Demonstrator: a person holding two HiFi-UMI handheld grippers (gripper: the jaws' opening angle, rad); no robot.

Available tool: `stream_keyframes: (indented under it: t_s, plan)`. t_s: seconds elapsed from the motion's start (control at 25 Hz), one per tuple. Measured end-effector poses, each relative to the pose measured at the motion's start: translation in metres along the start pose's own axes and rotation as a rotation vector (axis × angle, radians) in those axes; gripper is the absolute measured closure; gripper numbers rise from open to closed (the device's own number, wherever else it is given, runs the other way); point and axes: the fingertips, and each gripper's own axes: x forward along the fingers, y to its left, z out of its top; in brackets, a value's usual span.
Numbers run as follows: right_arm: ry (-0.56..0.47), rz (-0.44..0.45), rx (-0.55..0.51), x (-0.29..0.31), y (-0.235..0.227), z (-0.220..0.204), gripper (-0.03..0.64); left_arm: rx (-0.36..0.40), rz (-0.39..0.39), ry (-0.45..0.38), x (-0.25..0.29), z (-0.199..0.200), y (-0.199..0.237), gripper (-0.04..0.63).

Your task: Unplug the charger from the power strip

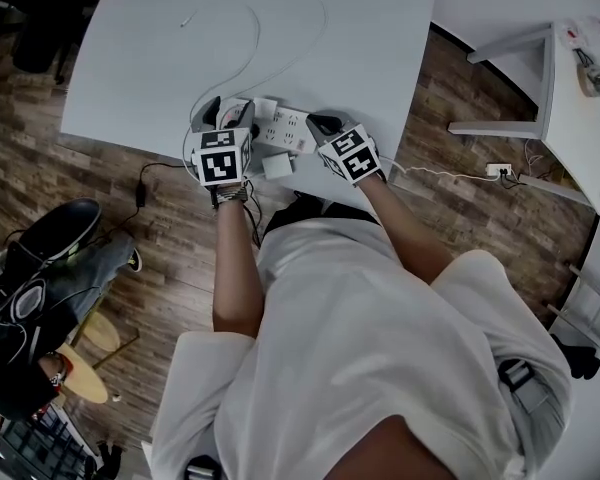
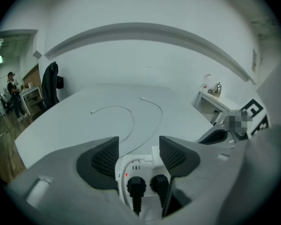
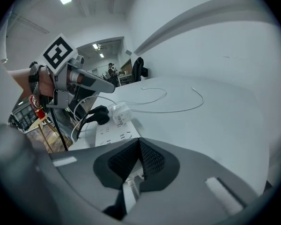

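Note:
A white power strip (image 1: 285, 128) lies near the table's front edge. Plugged into it are a white cube charger (image 3: 119, 114) and two black plugs (image 2: 135, 184). My left gripper (image 1: 225, 108) hovers over the strip's left end. It is open, and the plugs and the red light show between its fingers (image 2: 105, 156); the pads touch nothing. The charger (image 2: 155, 153) sits just beyond the plugs. My right gripper (image 3: 139, 143) is at the strip's right end (image 1: 318, 123), shut with its pads together. A white part shows in the gap behind the pads; whether it is gripped is unclear.
Two thin white cables (image 1: 280, 63) run from the strip across the white table (image 1: 160, 58). A white block (image 1: 277, 165) sits at the table's front edge. A black chair (image 1: 40, 18) stands far left, bags (image 1: 40, 258) lie on the floor, and a white desk (image 1: 580, 98) is at right.

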Motion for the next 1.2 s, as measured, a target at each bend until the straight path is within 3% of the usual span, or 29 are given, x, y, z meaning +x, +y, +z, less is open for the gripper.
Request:
stream_keyframes:
  t_s: [0.08, 0.16, 0.36, 0.6, 0.8, 1.04, 1.2]
  plan:
    - [-0.032, -0.010, 0.021, -0.007, -0.003, 0.008, 0.614, 0.070, 0.025, -0.047, -0.010, 0.014, -0.003, 0.324]
    - [-0.107, -0.035, 0.018, -0.021, -0.007, 0.028, 0.614, 0.128, 0.041, -0.109, -0.024, 0.031, -0.007, 0.366]
    - [-0.330, -0.079, -0.024, -0.071, -0.012, 0.100, 0.615, 0.146, 0.028, -0.278, -0.063, 0.074, -0.025, 0.591]
    - [-0.576, -0.132, -0.093, -0.165, -0.014, 0.200, 0.615, 0.187, 0.023, -0.447, -0.124, 0.133, -0.047, 0.591]
    - [-0.712, -0.166, -0.161, -0.238, -0.009, 0.264, 0.615, 0.247, 0.056, -0.592, -0.185, 0.192, -0.065, 0.591]
    - [-0.819, -0.138, -0.229, -0.292, 0.021, 0.307, 0.615, 0.280, 0.051, -0.717, -0.239, 0.237, -0.086, 0.591]
    - [-0.834, -0.112, -0.292, -0.310, 0.040, 0.320, 0.617, 0.308, 0.076, -0.733, -0.258, 0.249, -0.092, 0.591]
